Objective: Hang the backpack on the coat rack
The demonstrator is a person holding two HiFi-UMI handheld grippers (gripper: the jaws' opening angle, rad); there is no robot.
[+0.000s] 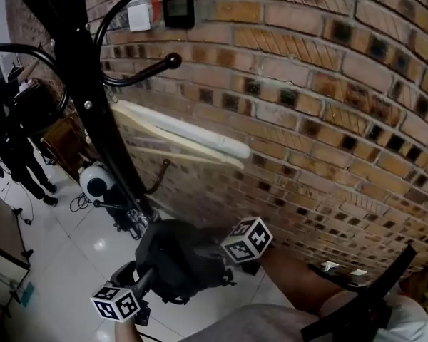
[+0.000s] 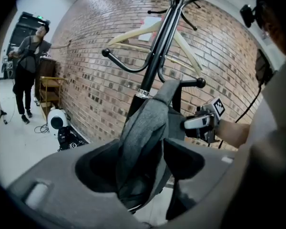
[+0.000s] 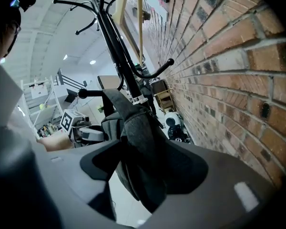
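Left gripper [image 2: 143, 166] and right gripper [image 3: 143, 168] each show jaws apart with a loose grey strap [image 2: 148, 123] between them, the backpack [image 1: 178, 258] apparently hanging from a lower hook [image 2: 190, 84] of the coat rack [image 1: 75, 70]; release step in hand, next calls for withdrawing both clear.

My left gripper [image 2: 142, 168] and right gripper [image 3: 142, 171] sit low, tipped a bit down. Both sets of fingers [image 2: 183, 159] are wide apart.

I see even indoor light, glare on the floor tiles [image 1: 100, 244], fisheye bowing the brick wall [image 1: 328, 105], dark vignetted corners.
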